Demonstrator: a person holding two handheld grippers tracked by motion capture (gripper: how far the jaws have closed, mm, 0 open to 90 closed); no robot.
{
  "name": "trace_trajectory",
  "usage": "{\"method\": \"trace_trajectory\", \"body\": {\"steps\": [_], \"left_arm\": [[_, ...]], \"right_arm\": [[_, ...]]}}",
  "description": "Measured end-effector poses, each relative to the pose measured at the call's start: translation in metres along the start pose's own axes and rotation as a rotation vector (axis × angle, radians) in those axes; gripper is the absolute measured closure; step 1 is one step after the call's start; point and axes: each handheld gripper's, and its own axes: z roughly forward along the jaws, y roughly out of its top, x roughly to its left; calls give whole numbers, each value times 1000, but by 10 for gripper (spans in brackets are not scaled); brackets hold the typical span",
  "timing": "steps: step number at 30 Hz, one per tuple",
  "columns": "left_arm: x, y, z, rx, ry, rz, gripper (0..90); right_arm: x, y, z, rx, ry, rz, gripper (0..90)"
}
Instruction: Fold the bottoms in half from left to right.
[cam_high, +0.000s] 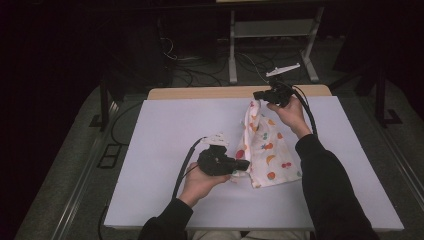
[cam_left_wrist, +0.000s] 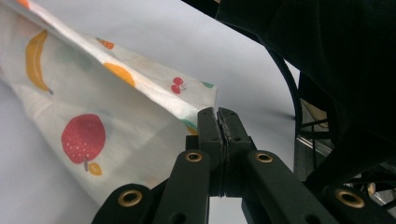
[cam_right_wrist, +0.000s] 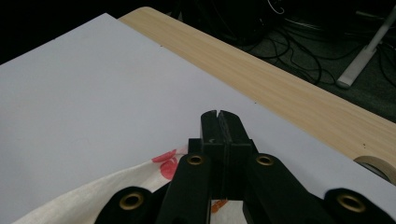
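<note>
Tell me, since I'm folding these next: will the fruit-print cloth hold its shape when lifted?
Probably not. The fruit-print cloth sags and creases between the left gripper and right gripper, so it looks floppy. It seems thin and light.

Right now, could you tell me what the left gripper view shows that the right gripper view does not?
Left gripper view alone: the left gripper shut on a corner of the fruit-print cloth, with a banana, a strawberry and cherries printed on it, and a dark sleeve at upper right.

Right gripper view alone: the right gripper shut on another part of the cloth, the table's wooden edge, a roll of tape and cables on the floor.

Both: shut black jaws pinching the same cloth above the white table cover.
</note>
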Motion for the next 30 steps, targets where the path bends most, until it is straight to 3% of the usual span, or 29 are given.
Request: {"method": "trace_trajectory", "body": {"steps": [11, 19, 23, 30], "left_arm": [[-6, 9, 31, 15, -26, -9, 883], [-7, 8, 51, 34, -39, -16, 883], [-6, 7, 61, 39, -39, -27, 883], [-4, 7, 73, 40, -48, -44, 883]], "right_arm": [[-7, -6, -3, -1, 10, -8, 890], [-20, -17, 1, -26, 70, -13, 888], [-27, -22, 5, -57, 123, -13, 888], [-35, -29, 11, -52, 131, -38, 888]]}}
